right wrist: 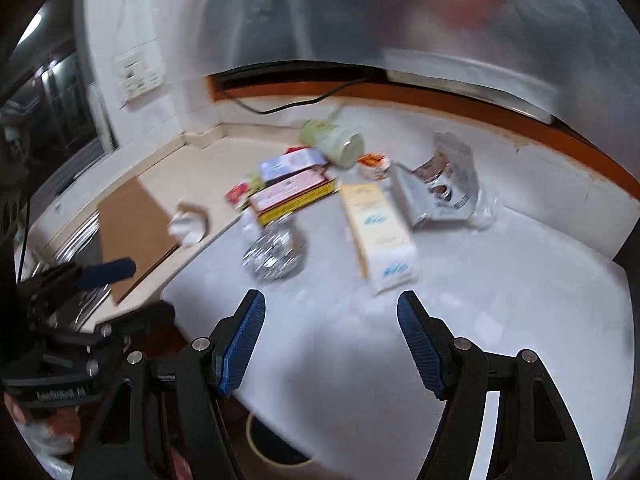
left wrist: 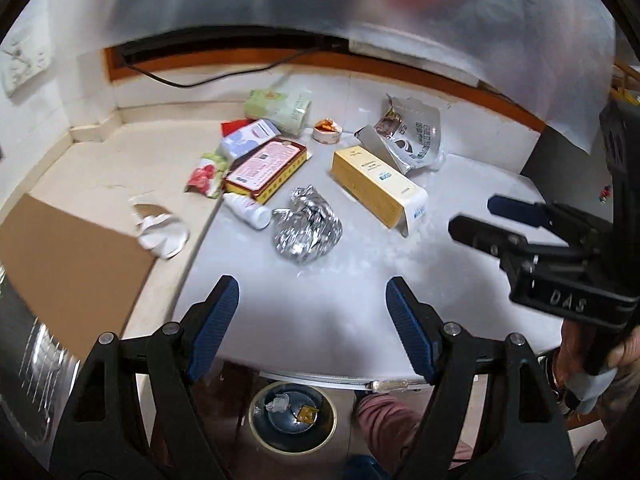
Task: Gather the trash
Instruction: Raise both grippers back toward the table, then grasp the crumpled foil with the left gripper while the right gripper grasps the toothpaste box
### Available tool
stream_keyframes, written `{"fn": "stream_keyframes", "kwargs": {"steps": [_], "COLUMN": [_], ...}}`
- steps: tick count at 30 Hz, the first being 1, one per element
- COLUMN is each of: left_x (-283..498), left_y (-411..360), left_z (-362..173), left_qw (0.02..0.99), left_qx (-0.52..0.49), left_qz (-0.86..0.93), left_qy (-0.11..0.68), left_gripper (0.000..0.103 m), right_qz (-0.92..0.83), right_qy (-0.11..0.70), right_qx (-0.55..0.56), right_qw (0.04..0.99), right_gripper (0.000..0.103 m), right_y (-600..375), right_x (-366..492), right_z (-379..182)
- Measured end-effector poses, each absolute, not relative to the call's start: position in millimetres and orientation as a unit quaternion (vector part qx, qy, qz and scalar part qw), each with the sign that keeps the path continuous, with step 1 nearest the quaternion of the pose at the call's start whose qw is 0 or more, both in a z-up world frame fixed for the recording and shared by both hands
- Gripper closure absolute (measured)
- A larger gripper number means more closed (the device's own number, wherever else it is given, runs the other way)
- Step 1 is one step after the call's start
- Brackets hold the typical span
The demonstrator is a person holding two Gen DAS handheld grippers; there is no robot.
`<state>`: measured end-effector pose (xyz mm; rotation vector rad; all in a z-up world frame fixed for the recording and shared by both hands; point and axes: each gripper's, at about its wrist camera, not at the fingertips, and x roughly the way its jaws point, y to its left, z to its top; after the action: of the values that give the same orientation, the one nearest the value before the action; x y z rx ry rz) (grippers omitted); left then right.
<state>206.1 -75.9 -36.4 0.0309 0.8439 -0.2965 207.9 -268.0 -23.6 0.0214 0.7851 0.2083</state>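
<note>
Crumpled foil ball (left wrist: 307,226) sits on the white table (left wrist: 360,300), middle of the litter. Just beside the foil: small white bottle (left wrist: 248,210) lying flat, red-and-yellow flat box (left wrist: 266,170) behind that. Long yellow carton (left wrist: 378,186) near the foil on the other side, torn silver pouch (left wrist: 416,136) beyond it. Green packet (left wrist: 280,106) and small round tub (left wrist: 327,130) behind the foil, well apart. Crushed white paper cup (left wrist: 160,228) off the table, on the beige counter by a cardboard sheet (left wrist: 68,264). Bin (left wrist: 292,416) on the floor below the table edge, scraps inside. Left gripper (left wrist: 312,320) released, empty, above bare table in front of the foil. Right gripper (right wrist: 332,340) likewise spread wide, grasping nothing.
</note>
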Motion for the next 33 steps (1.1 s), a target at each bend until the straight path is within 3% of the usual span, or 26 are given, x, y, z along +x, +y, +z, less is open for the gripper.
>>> {"fn": "stream_keyframes", "kwargs": {"steps": [14,23,28,31,33], "left_x": [325.5,348.0,351.5,353.4,353.6], "left_y": [-87.5,-90.7,-97.6,-99.9,-100.7], "left_z": [-94.3,-115.2,-124.8,-129.5,-130.1], "left_qw": [0.873,0.859,0.855,0.853,0.855], "left_qx": [-0.045,-0.067,-0.069,-0.071,-0.074], "left_qz": [-0.115,-0.095,-0.087,-0.083,-0.081], "left_qy": [0.472,0.499,0.507,0.51,0.507], "left_gripper": [0.029,0.029,0.03,0.038,0.039], "right_qz": [0.088,0.099,0.099,0.093,0.092], "right_qy": [0.43,0.442,0.444,0.445,0.445], "right_qx": [0.016,0.013,0.01,0.01,0.012], "right_qw": [0.898,0.891,0.891,0.891,0.891], "right_gripper": [0.033,0.033,0.043,0.044,0.044], "right_y": [-293.7,-284.5,-283.4,-283.9,-285.1], "right_x": [337.9,351.7,347.7,344.3,342.4], "right_z": [-89.6,-114.6,-119.1,-118.3,-118.6]}}
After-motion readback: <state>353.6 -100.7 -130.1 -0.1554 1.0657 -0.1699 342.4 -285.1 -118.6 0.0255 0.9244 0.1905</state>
